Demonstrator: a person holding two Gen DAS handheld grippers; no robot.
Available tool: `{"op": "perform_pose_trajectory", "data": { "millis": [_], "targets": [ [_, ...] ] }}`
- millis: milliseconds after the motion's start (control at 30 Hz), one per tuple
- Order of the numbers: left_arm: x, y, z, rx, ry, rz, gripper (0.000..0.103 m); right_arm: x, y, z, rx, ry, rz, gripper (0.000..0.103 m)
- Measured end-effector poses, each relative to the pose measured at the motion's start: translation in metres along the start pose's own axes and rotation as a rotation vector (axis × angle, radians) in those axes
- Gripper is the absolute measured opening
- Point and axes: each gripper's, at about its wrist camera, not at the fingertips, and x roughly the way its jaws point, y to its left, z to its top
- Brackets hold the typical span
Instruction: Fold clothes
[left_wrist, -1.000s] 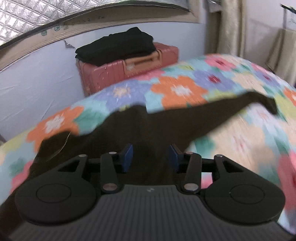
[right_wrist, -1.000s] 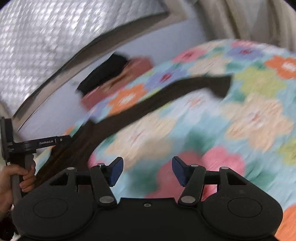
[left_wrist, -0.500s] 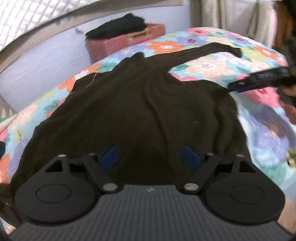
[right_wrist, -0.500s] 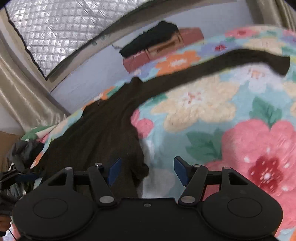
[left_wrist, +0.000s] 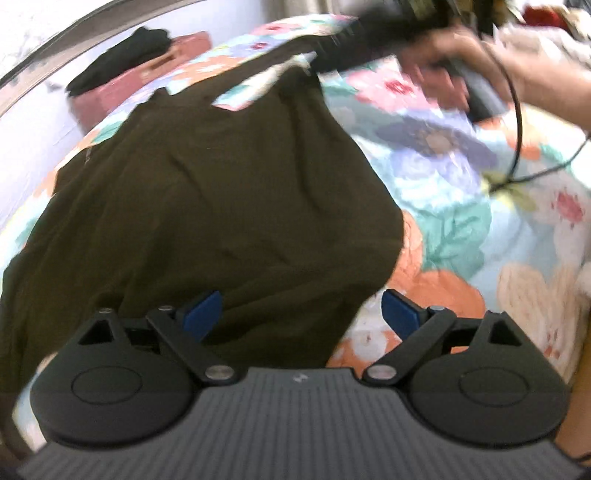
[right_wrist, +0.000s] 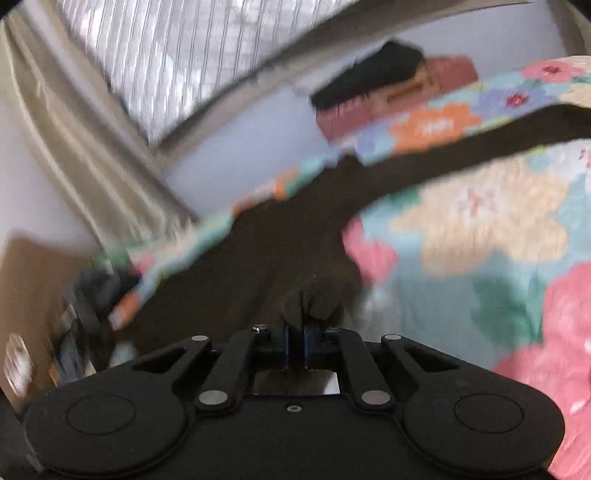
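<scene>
Right gripper (right_wrist: 294, 341) pinching shirt (left_wrist: 207, 206) edge, left gripper (left_wrist: 301, 310) wide, empty; folding begins; next, probably carry edge across

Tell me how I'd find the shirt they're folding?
Look at the flowery bedspread. A big dark brown shirt lies spread on it, its long sleeve stretching sideways. The other dark clothes sit folded on the pink suitcase instead.
</scene>
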Motion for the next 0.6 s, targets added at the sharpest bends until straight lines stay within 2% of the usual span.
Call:
{"op": "perform_pose_trajectory", "data": {
  "millis": [33, 67, 100, 133, 167, 200, 233, 267, 333, 400, 433, 533, 600],
  "targets": [
    [0.007, 0.001, 0.002, -0.003, 0.015, 0.021, 0.093, -0.005, 0.000, 0.006, 0.023, -0.032, 0.008, 0.010],
    [0.015, 0.006, 0.004, -0.029, 0.038, 0.055, 0.080, -0.008, -0.002, 0.008, 0.036, -0.050, -0.012, 0.010],
    [0.023, 0.016, 0.007, -0.089, 0.073, 0.085, 0.054, -0.010, -0.003, 0.011, 0.048, -0.066, -0.036, 0.010],
    [0.029, 0.031, 0.009, -0.184, 0.109, 0.079, 0.046, -0.010, -0.006, 0.010, 0.061, -0.065, -0.074, 0.010],
    [0.032, 0.049, 0.009, -0.300, 0.128, 0.042, 0.040, -0.010, -0.009, 0.009, 0.074, -0.063, -0.115, 0.010],
    [0.033, 0.067, 0.007, -0.409, 0.127, 0.005, 0.027, -0.010, -0.012, 0.008, 0.088, -0.061, -0.155, 0.011],
    [0.033, 0.084, 0.005, -0.510, 0.120, -0.029, 0.024, -0.007, -0.015, 0.005, 0.091, -0.047, -0.180, 0.011],
    [0.032, 0.099, 0.002, -0.591, 0.110, -0.049, 0.022, -0.004, -0.018, 0.002, 0.093, -0.031, -0.202, 0.012],
    [0.030, 0.117, -0.002, -0.651, 0.089, -0.035, 0.022, 0.001, -0.025, -0.004, 0.115, 0.000, -0.229, 0.024],
    [0.025, 0.119, -0.003, -0.624, 0.068, -0.012, 0.022, 0.007, -0.032, -0.009, 0.162, 0.032, -0.235, 0.029],
    [0.022, 0.117, -0.004, -0.605, 0.056, -0.012, 0.022, 0.010, -0.035, -0.011, 0.185, 0.048, -0.238, 0.034],
    [0.018, 0.105, -0.006, -0.543, 0.038, -0.039, 0.025, 0.007, -0.045, -0.014, 0.237, 0.085, -0.177, 0.049],
    [0.020, 0.097, -0.006, -0.491, 0.042, -0.049, 0.037, 0.006, -0.047, -0.018, 0.249, 0.106, -0.119, 0.055]
  ]
}}
